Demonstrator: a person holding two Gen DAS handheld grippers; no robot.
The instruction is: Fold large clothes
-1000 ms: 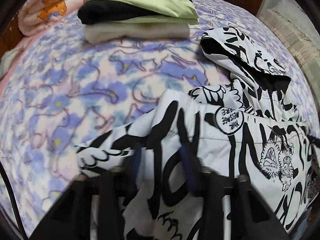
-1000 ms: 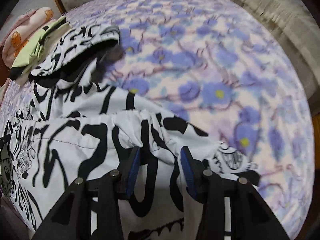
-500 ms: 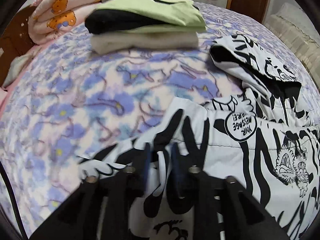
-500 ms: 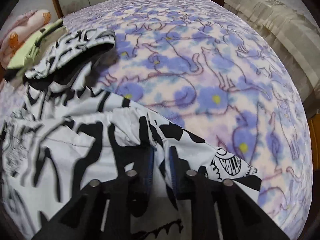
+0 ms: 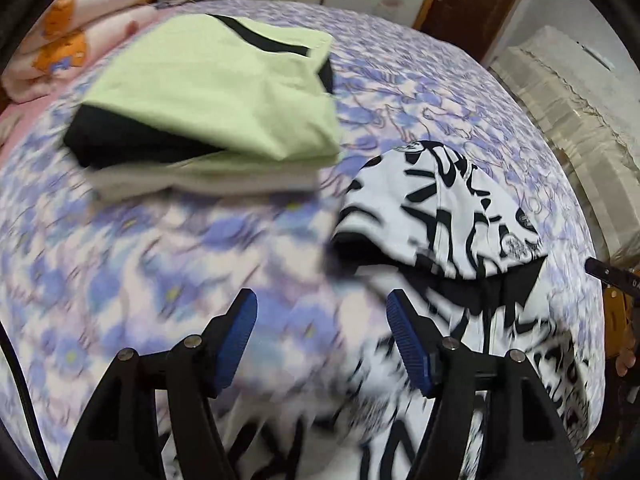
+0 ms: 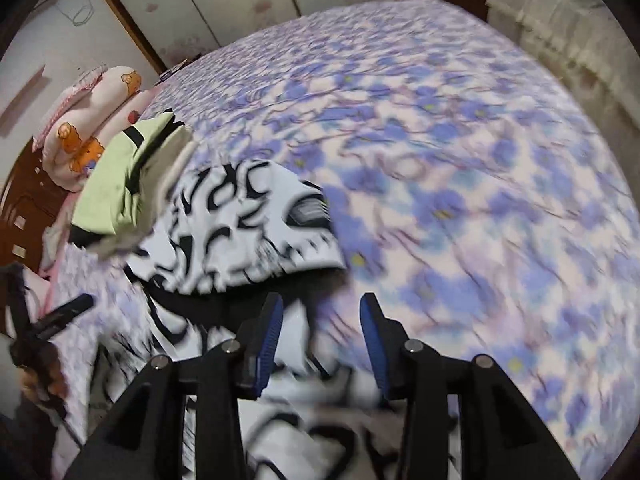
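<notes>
Both claws, left (image 5: 322,340) and right (image 6: 322,340), have just been opening and stand spread, apparently empty; the hooded jacket (image 5: 448,216) lies just ahead between them, hood farthest.

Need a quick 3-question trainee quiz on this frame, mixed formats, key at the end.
1. True or false: the left gripper is clamped on the black-and-white hoodie.
2. What tops the folded stack beside the hoodie's hood? A) a light green garment B) a red towel C) a denim jacket
3. Fill in: the clothes lie on a bed cover printed with ____ flowers.

Key
1. False. Both the left gripper and the right gripper have just been opening; their pads stand apart with no fabric pinched between them.
2. A, the light green garment.
3. Blue.
</notes>
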